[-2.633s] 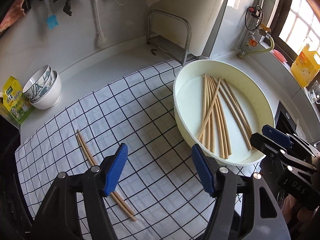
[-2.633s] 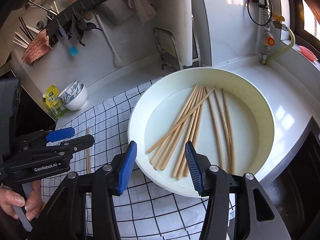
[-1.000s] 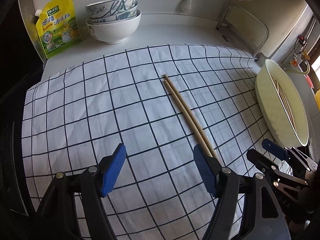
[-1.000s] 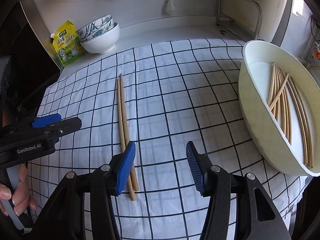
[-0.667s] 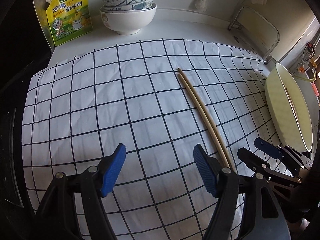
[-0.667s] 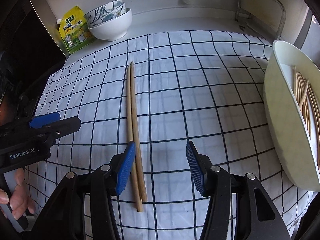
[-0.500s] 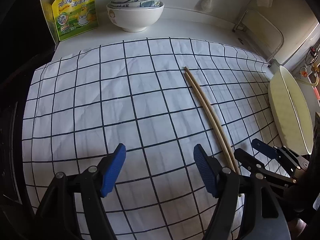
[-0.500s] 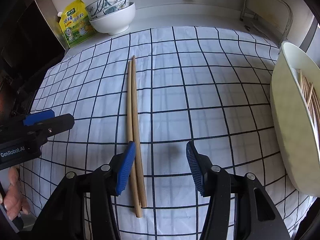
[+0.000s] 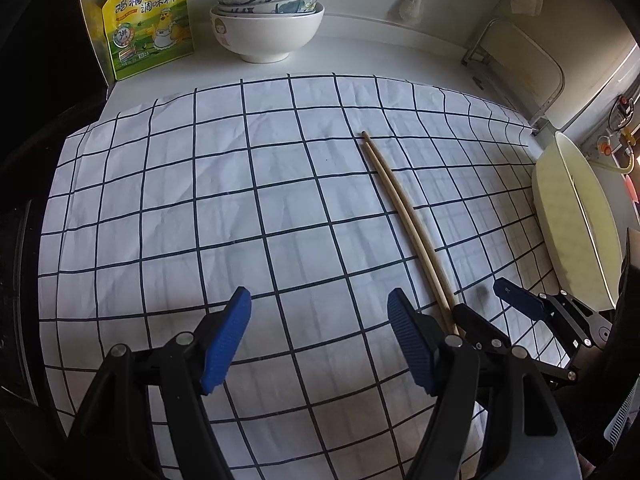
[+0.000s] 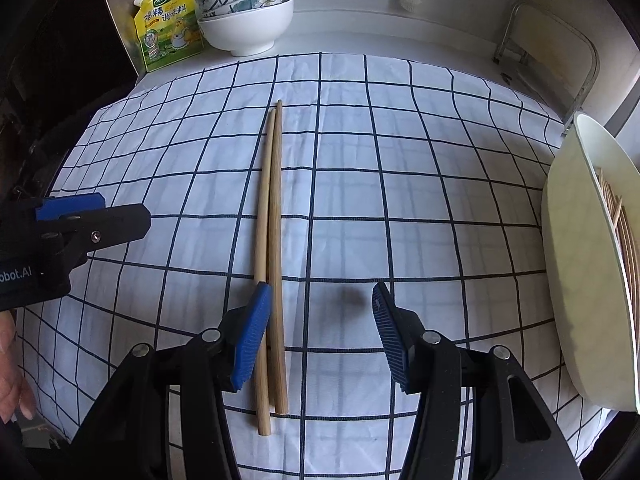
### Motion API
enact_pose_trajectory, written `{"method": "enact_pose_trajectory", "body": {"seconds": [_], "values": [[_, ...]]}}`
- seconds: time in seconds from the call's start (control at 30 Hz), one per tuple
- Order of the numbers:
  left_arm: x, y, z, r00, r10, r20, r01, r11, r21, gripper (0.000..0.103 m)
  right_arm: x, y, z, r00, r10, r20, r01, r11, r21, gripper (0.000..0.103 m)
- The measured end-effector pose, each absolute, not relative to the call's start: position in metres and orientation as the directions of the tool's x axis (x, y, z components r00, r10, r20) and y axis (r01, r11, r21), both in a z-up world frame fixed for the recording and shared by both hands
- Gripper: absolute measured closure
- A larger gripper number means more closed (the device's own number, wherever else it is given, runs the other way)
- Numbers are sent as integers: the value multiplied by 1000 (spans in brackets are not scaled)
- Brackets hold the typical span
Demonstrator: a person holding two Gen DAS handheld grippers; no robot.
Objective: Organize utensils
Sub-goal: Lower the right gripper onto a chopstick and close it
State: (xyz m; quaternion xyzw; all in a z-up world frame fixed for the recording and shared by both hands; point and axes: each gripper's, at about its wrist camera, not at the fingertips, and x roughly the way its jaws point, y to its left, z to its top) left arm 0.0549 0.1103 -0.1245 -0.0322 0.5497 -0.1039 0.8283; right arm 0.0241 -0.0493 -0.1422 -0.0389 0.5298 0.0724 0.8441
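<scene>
Near the middle of the checked cloth (image 10: 400,184) on the counter we have a pair of chopsticks (image 10: 272,240) lying side by side, touching, tips pointing toward the back edge where the stacked bowls (image 10: 244,16) and the yellow seasoning pouch (image 10: 168,20) stand. More chopsticks (image 10: 624,232) sit in the white basin (image 10: 576,280) at the cloth's right edge. Our right gripper (image 10: 316,336) hangs low over the pair's near ends, fingers spread wide, holding nothing; its left pad (image 10: 252,336) overlaps the left stick in view, whether it touches we cannot tell. Our left gripper (image 9: 320,336) hovers over bare cloth to the left of the pair, also released and empty. Risks as we judge them: the pair sits off-centre under the right gripper, hard against the left pad, so a close from here could catch only one stick or push both sideways, spoiling their alignment. The sticks are thin and round, so they may roll apart or cross under a pinch. Gripping at the very ends gives a long lever, and the far tips could droop, drag and snag the cloth. The pads could also pinch the wrinkled cloth and pull it. The basin stands close on the right, so a wide swing could knock its rim.
</scene>
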Motion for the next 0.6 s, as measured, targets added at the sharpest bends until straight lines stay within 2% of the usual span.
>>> {"method": "enact_pose_trajectory", "body": {"seconds": [0.33, 0.53, 0.6], "values": [[57, 112, -124, 379, -201, -903, 117, 979, -169, 31, 25, -44, -148, 433, 82, -898, -205, 979, -10, 54], [55, 111, -126, 370, -198, -907, 90, 980, -177, 30, 24, -43, -147, 437, 122, -891, -244, 970, 13, 71], [53, 110, -129, 364, -205, -909, 77, 979, -190, 30, 24, -44, -146, 435, 141, -890, -254, 967, 29, 83]]}}
